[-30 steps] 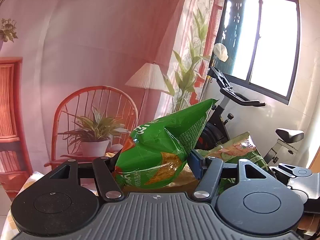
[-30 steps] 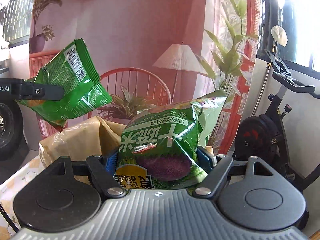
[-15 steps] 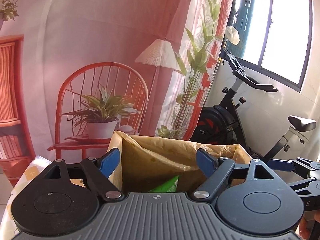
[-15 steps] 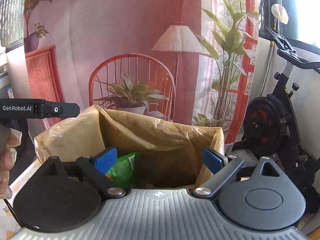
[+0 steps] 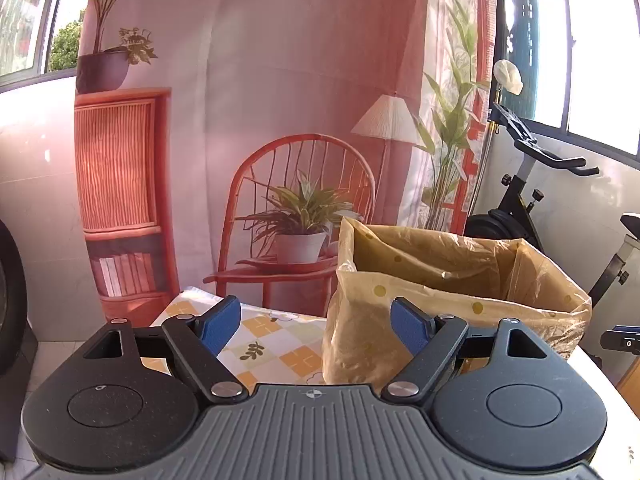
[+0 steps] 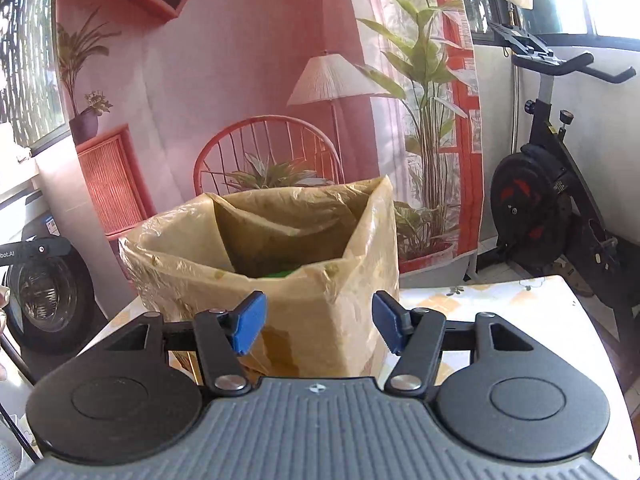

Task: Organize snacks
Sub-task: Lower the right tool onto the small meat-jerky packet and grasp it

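Note:
A box lined with a tan plastic bag (image 5: 452, 280) stands on the table, also in the right wrist view (image 6: 280, 256). A sliver of a green snack packet (image 6: 280, 273) shows inside it, just over the front rim. My left gripper (image 5: 316, 326) is open and empty, just in front of the box's left corner. My right gripper (image 6: 318, 322) is open and empty, close in front of the box. The left gripper's tip (image 6: 36, 249) shows at the left edge of the right wrist view, and the right gripper's tip (image 5: 624, 340) at the right edge of the left one.
The table has a yellow-checked floral cloth (image 5: 276, 348), with its right edge in the right wrist view (image 6: 576, 312). An exercise bike (image 6: 552, 200) stands to the right. A printed backdrop (image 5: 304, 160) hangs behind. A washing machine (image 6: 44, 300) sits at left.
Both grippers let go of their green snack packets into the lined box, then opened and pulled back and down; the packets are now mostly hidden inside.

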